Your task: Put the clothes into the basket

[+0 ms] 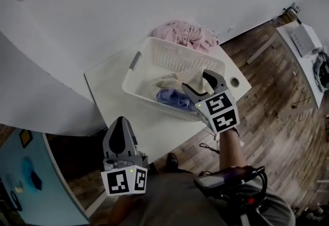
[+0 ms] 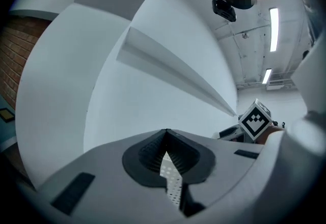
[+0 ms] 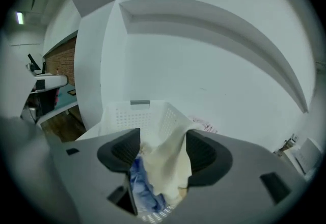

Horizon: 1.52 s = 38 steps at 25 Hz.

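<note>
Gripper, right: the right gripper (image 1: 198,82) (image 3: 162,141) is held out over the near rim of the basket and tilted downward, with a bare forearm (image 1: 232,144) behind it. It is released, jaws apart, and a cream cloth hangs loosely between them.
Gripper, left: the left gripper (image 1: 120,127) (image 2: 166,134) is held low and close to the body, short of the desk's near edge. It points level at the wall, clenched tip to tip and empty.
Clothes: the crumpled cream cloth (image 1: 177,80) (image 3: 168,162) and a blue garment (image 1: 172,97) (image 3: 140,187) lie inside the basket at its near end. A heap of pink clothes (image 1: 187,35) sits on the desk behind the basket, against the wall.
Basket: a white perforated plastic basket with a grey handle (image 1: 154,55) (image 3: 137,113) stands on the desk.
Desk: a white desk (image 1: 110,86) is set against a white wall (image 1: 128,4).
Room: there is a dark wooden plank floor (image 1: 277,117), and a second white desk (image 1: 303,60) stands at the right.
</note>
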Available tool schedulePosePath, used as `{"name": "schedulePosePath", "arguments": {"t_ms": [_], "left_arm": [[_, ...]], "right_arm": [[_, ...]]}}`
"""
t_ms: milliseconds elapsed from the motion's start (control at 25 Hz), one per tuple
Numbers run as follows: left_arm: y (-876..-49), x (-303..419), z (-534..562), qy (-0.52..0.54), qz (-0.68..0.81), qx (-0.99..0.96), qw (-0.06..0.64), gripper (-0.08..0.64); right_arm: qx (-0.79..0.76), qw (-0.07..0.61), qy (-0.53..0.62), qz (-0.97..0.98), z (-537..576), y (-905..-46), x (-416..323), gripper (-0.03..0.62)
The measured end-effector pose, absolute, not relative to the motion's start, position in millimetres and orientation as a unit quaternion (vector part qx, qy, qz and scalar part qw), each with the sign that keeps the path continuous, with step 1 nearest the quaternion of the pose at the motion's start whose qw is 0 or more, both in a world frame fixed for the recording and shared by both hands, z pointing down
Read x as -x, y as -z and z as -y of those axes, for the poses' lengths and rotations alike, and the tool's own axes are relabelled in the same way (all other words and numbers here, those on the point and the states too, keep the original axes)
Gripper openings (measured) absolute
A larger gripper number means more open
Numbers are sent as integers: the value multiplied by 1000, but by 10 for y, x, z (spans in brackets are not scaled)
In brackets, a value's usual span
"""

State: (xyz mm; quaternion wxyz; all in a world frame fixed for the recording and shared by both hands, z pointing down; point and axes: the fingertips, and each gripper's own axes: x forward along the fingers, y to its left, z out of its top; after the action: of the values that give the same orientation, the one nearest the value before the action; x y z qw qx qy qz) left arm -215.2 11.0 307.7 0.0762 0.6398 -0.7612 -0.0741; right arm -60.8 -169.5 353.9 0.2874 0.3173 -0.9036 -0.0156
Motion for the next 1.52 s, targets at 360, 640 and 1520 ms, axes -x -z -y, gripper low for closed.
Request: {"name": "schedulePosePath", "arguments": {"t_ms": [360,640,1520], "left_arm": [[-3081,1851,129,67,728,-678,77,8],[-2878,1486,90,58,716,-694,45,8],[-2543,797,-740,72,708,-703,-6,8]], "right_arm": [[-373,181,47,909,1623,-3139,264,136],[-387,90,54,916,1310,-2949,-23,35],[-340,21,29,940,170,-2783,-351,35]]}}
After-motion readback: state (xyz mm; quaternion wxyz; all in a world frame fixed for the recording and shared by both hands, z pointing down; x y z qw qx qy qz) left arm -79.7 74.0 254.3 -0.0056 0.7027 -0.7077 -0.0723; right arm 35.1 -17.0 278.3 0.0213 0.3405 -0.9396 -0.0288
